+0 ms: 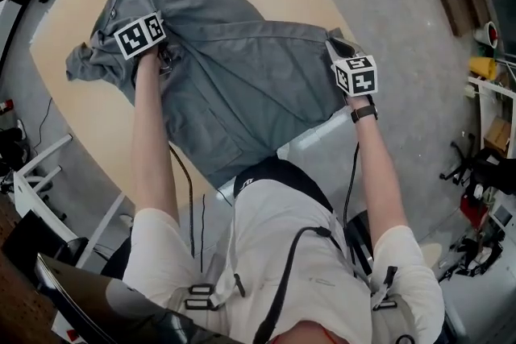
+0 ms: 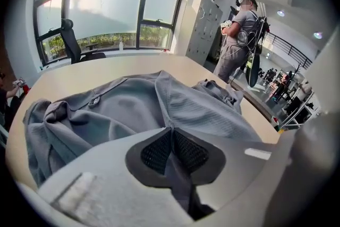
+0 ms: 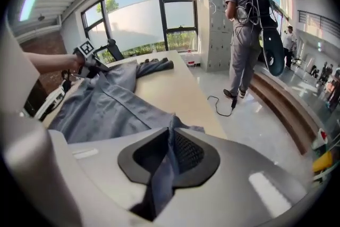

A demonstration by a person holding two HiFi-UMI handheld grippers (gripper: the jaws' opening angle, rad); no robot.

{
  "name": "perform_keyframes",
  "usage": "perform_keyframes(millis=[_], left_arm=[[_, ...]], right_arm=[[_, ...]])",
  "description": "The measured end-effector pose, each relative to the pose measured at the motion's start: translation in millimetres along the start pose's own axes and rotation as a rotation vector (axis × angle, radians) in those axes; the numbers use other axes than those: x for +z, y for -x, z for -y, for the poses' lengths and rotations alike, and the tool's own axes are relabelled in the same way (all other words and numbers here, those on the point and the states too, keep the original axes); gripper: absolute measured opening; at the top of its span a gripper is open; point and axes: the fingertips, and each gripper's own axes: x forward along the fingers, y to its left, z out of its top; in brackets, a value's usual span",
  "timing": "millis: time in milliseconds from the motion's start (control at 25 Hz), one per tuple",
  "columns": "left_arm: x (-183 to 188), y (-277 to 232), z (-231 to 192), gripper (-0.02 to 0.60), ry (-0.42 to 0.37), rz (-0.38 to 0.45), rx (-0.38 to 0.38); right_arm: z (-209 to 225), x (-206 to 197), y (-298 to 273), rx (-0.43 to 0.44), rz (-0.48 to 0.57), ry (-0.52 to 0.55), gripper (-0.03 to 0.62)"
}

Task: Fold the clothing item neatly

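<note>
Clamps left claw (image 2: 171, 138) and right claw (image 3: 171, 141) tight on jacket (image 1: 242, 84) cloth, opposite sides; lies lengthwise away across bench (image 1: 81, 117), spread between both.

A pale wooden table (image 1: 76, 121) fills the upper left of the head view. Tall windows (image 2: 106, 13) span the top left of the left gripper view, a black office chair (image 2: 71, 42) before them. At the upper right of the right gripper view a person (image 3: 245, 24) stands by white lockers (image 3: 215, 29), with a black cable (image 3: 223, 103) on the floor near their feet.
</note>
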Motion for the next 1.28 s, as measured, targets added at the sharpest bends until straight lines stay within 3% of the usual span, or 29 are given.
perform_keyframes(millis=[120,280,440,560,800,1040,1120,1200,1280], left_arm=[[11.8,17.3,1.3,0.018,-0.01,0.029,-0.046],[15.4,30.5,-15.6,0.019,-0.017,0.023,-0.052],[13.5,35.4,-24.2,0.023,-0.027,-0.002,-0.073],[-1.8,41.1,-23.2,0.025,-0.037,-0.03,-0.073],[-40.2,46.6,-41.8,0.031,-0.111,-0.063,0.02],[-37.6,55.9,-63.4,0.055,-0.112,0.009,0.091],[-39.8,74.4,-56.9,0.058,-0.104,0.044,0.097],[-47.3,97.8,-45.3,0.058,-0.113,0.077,0.091],[-62.7,120.4,-30.6,0.058,-0.105,0.109,0.061]], right_arm=[[-31.3,18.8,54.6,0.163,0.139,-0.064,0.035],[-100.8,25.0,154.3,0.499,0.284,-0.083,0.035],[-169.4,-12.6,220.2,0.734,0.246,-0.094,0.034],[-225.2,-59.0,229.1,0.839,0.164,-0.072,0.032],[-322.2,-149.4,193.4,0.901,-0.019,-0.001,0.031],[-385.9,-200.0,140.4,0.904,-0.138,-0.084,0.033],[-389.0,-216.7,119.0,0.832,-0.161,-0.087,0.078],[-384.0,-227.0,107.6,0.785,-0.176,-0.065,0.168],[-379.4,-226.7,113.8,0.776,-0.168,-0.043,0.176]])
